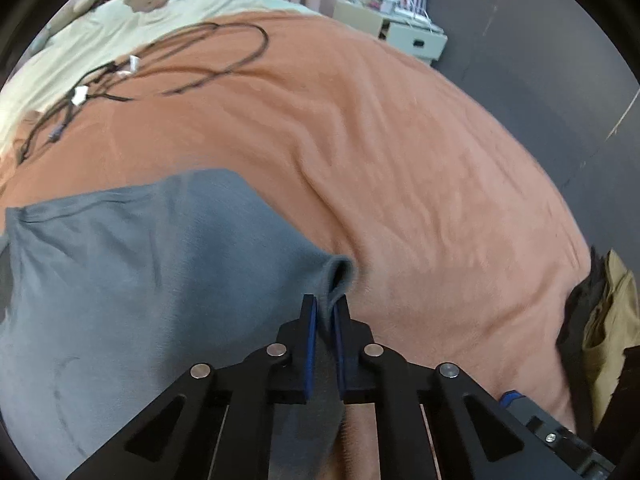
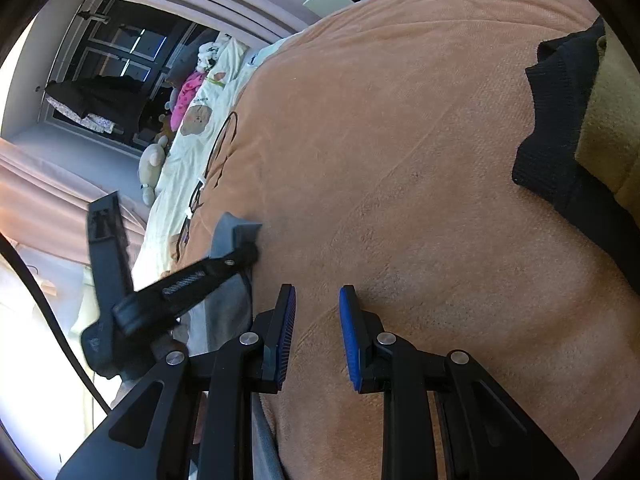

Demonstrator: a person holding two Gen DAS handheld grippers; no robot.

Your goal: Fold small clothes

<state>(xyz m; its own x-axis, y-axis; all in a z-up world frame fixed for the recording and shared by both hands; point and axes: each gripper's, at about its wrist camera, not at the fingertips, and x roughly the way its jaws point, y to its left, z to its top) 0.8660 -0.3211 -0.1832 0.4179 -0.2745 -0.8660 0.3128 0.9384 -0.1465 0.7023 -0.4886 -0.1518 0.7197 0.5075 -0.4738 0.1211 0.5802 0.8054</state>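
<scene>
A grey small garment (image 1: pixel 132 272) lies spread on the orange blanket (image 1: pixel 400 168), filling the lower left of the left wrist view. My left gripper (image 1: pixel 326 308) is shut on a pinched-up edge of that grey garment at its right side. In the right wrist view my right gripper (image 2: pixel 318 296) hangs open over bare orange blanket (image 2: pixel 400 160), nothing between its blue pads. To its left the left gripper (image 2: pixel 240 256) shows, clamped on the grey garment (image 2: pixel 228 300).
A tangle of black cables (image 1: pixel 120 76) lies on the far part of the blanket. A pile of black and tan clothes (image 2: pixel 580 120) sits at the blanket's right edge. Pale bedding with bear prints (image 1: pixel 152 0) and white boxes (image 1: pixel 416 40) lie beyond.
</scene>
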